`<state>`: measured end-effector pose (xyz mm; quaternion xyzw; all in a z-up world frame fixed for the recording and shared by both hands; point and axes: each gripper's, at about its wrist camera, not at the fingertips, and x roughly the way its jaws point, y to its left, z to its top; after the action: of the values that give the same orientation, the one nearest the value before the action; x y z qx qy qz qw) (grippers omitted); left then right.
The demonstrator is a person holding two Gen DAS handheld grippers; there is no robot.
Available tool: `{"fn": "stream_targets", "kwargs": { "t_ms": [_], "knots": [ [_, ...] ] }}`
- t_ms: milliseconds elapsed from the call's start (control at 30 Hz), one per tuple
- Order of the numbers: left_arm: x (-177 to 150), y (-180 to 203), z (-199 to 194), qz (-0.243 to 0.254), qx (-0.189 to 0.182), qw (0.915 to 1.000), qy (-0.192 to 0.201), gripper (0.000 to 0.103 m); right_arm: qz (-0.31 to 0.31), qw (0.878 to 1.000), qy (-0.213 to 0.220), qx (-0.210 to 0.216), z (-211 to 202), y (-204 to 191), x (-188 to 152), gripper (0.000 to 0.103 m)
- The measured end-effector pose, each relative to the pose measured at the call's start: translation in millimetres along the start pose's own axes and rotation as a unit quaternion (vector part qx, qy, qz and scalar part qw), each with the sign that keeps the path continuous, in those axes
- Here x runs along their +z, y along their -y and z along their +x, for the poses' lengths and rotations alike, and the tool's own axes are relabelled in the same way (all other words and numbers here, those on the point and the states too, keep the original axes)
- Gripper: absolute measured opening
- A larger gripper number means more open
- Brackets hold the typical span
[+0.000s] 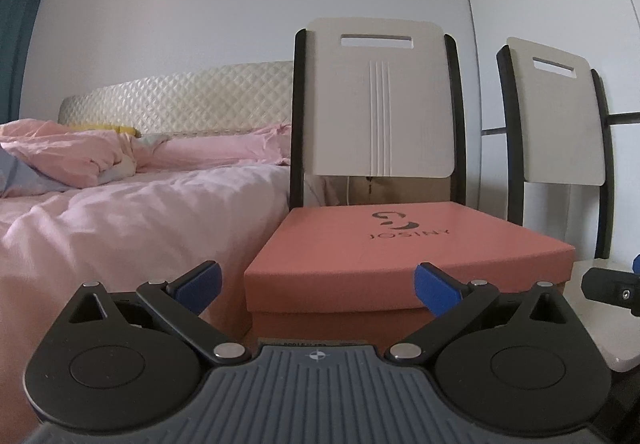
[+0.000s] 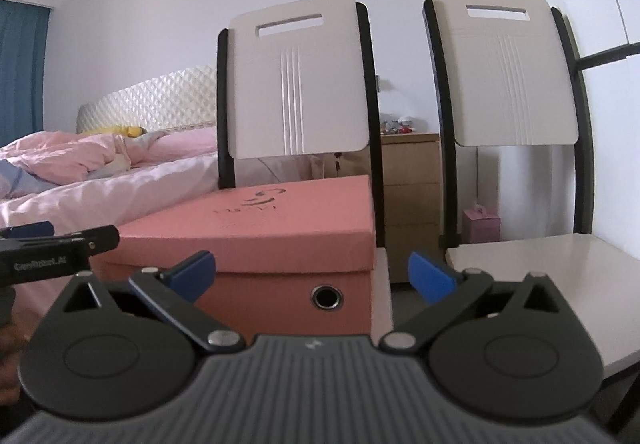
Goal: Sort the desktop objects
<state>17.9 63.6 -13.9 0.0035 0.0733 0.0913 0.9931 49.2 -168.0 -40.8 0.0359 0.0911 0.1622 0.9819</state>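
Observation:
A salmon-pink shoe box (image 1: 400, 252) with a closed lid sits on the seat of a white chair (image 1: 380, 100). My left gripper (image 1: 318, 290) is open and empty, level with the box's near end, blue pads apart. In the right wrist view the same box (image 2: 272, 240) shows a metal-ringed hole in its end wall. My right gripper (image 2: 312, 276) is open and empty, just short of that end. The left gripper's tip (image 2: 60, 240) shows at the left edge of this view.
A second white chair (image 2: 508, 76) stands to the right, its seat (image 2: 560, 276) bare. A bed with pink bedding (image 1: 120, 204) lies left of the box. A wooden drawer unit (image 2: 408, 196) and a small pink box (image 2: 482, 224) stand behind the chairs.

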Motion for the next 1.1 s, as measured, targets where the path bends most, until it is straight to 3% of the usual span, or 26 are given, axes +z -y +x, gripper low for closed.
{"fn": "stream_targets", "kwargs": {
  "t_ms": [1100],
  "knots": [
    [-1.1,0.4,0.3,0.004,0.007,1.0000,-0.003,0.103,-0.012,1.000,-0.015,-0.012,5.1,-3.9,-8.5,0.103]
  ]
}}
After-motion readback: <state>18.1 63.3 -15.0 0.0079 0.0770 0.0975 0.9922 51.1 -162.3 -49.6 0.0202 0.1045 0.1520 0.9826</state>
